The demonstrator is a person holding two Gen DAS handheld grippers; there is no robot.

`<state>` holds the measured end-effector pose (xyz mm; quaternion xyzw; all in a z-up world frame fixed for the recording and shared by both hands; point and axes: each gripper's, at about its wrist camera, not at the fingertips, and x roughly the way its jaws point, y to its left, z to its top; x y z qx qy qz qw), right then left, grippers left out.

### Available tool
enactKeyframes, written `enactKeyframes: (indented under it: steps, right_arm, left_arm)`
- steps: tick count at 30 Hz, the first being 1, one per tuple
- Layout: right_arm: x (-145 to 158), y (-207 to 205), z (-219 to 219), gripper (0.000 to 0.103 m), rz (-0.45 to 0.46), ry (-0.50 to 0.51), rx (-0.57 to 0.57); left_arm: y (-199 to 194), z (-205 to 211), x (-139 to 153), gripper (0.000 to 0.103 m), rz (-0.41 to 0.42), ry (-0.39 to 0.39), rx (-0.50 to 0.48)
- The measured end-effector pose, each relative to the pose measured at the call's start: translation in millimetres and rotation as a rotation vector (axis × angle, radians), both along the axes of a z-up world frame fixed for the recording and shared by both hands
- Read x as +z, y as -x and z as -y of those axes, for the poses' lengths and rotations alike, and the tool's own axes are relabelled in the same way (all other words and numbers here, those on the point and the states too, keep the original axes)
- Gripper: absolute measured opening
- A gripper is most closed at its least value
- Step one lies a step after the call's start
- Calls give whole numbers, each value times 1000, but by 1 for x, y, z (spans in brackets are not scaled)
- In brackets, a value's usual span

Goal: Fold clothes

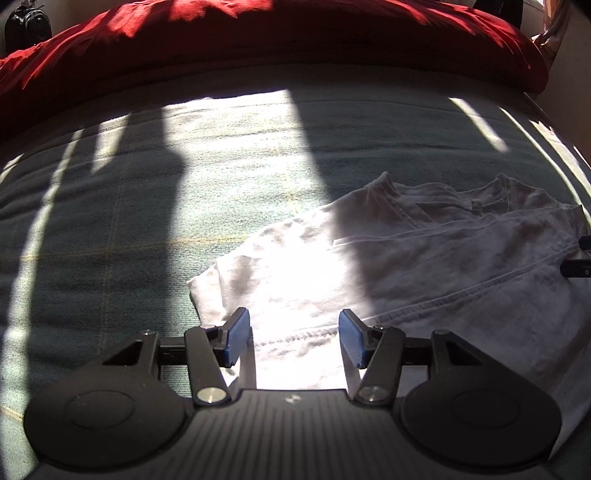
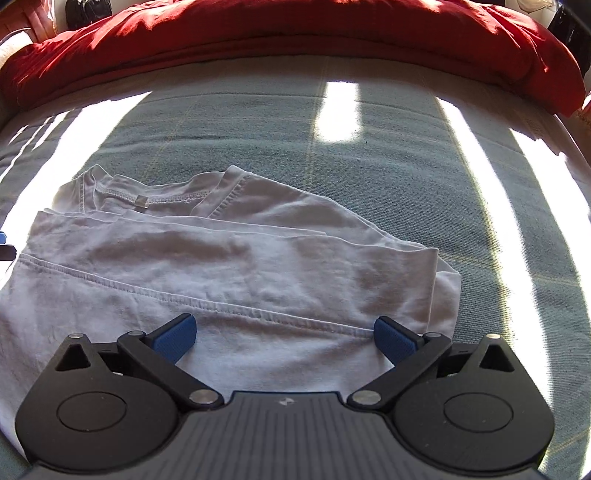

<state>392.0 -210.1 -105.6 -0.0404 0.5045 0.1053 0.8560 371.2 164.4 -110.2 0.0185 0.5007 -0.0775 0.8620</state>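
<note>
Both grippers, left gripper (image 1: 294, 338) and right gripper (image 2: 285, 338), hover low over the white shirt (image 2: 207, 266), jaws spread, gripping nothing; sun glare washes out its left edge on the bed (image 2: 388, 147).

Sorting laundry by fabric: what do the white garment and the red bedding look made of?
White garment: looks like matte cotton jersey, going by soft wrinkles and double-stitched hems; probably a T-shirt. Red bedding: a matte woven cloth, puffy and creased, perhaps a cotton duvet cover; the weave is too distant to confirm.

Sunlit grey-green checked bedspread (image 2: 406, 155) with red duvet (image 2: 295, 33) behind.
</note>
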Motion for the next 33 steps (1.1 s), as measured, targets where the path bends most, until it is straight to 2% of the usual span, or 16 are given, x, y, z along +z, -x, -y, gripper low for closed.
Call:
enactKeyframes:
  steps: [2,6,11,17,23,28,33]
  right_arm:
    - [-1,0,-1,103,-3,5,0]
    - [-3,-2,-3,103,-17,15,-7]
    - [-5,-5,-6,103,-34,27,-15]
    - [-4,-7,-7,103,-49,36,-13]
    - [-1,-10,-10,103,-69,52,-5]
    - [7,-8,-13,103,-83,68,8]
    - [22,11,-17,103,-61,58,16]
  left_arm:
    - [-3,-2,4,52,9,3,18]
    - [-11,-3,10,53,24,23,25]
    - [-23,-6,-4,54,-32,27,46]
    - [-17,-7,8,54,-43,13,38]
    - [8,4,26,55,-62,-11,-28]
    - [39,16,36,56,-79,11,-69]
    - [79,28,32,59,-86,-16,-105]
